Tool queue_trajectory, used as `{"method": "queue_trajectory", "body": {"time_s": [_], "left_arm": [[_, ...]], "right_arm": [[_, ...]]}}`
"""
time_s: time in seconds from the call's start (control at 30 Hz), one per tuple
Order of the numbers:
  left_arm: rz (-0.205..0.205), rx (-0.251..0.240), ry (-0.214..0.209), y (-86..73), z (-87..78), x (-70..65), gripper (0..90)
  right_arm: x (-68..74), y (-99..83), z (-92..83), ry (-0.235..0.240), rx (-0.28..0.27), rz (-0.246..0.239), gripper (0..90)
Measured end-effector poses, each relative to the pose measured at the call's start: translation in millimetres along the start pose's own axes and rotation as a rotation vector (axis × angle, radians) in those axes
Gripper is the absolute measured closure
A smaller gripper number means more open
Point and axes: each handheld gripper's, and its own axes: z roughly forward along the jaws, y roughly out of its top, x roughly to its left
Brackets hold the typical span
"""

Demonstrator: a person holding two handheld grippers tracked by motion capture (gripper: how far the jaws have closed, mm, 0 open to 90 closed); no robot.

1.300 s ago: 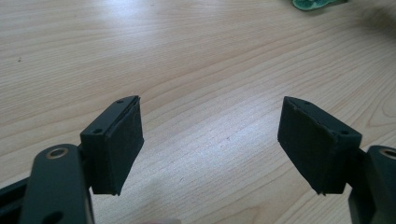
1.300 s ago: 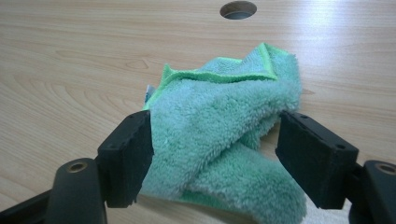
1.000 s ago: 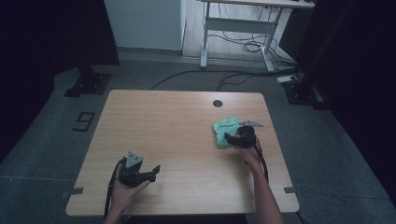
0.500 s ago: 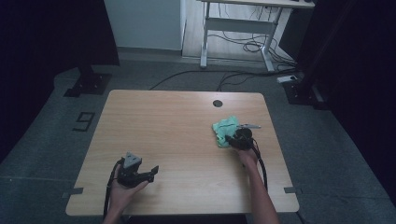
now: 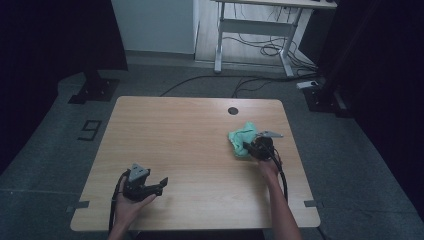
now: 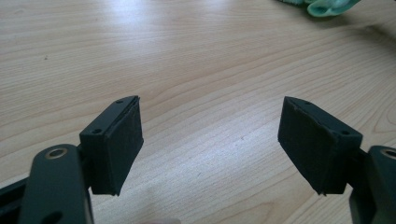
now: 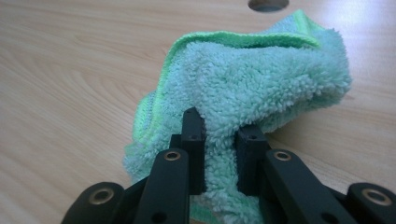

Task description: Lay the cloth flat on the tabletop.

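Right gripper (image 7: pixel 219 154): its jaws have just been closing, and we now see them pinching a fold of the cloth (image 7: pixel 261 79) — fleece bulges between and around the pads.
Cloth: a crumpled green microfibre piece on the right half of the tabletop (image 5: pixel 190 150), near the round cable hole (image 5: pixel 233 110); in the high view it lies under the nose of the right gripper (image 5: pixel 252 146), where the cloth (image 5: pixel 242 139) lies bunched, not flat.
Change: a second ago the jaws stood wide over the cloth; now they have bitten into it. The hand itself has hardly shifted.
Meaning: we judge the grasp made — the next move is likely a lift or a drag to open the cloth out or carry it. Only one fold is caught, so the rest may trail or slip free.
Left gripper (image 6: pixel 210 140): jaws spread wide over bare wood, nothing between them; it rests in the hand at the near left of the tabletop (image 5: pixel 159 185), well apart from the cloth.
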Motion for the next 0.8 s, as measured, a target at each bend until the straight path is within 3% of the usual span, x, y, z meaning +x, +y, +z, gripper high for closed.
{"method": "queue_trajectory", "body": {"time_s": [0.27, 0.8], "left_arm": [[-0.001, 0.0, 0.01, -0.4, -1.3, 1.5, 22.3], [-0.012, -0.002, 0.025, -1.2, -3.2, 6.0, 22.4]], "right_arm": [[0.9, 8.4, -22.3, 0.053, -0.088, 0.011, 77.3], [16.9, 22.7, -49.1, 0.106, -0.189, -0.027, 77.4]]}}
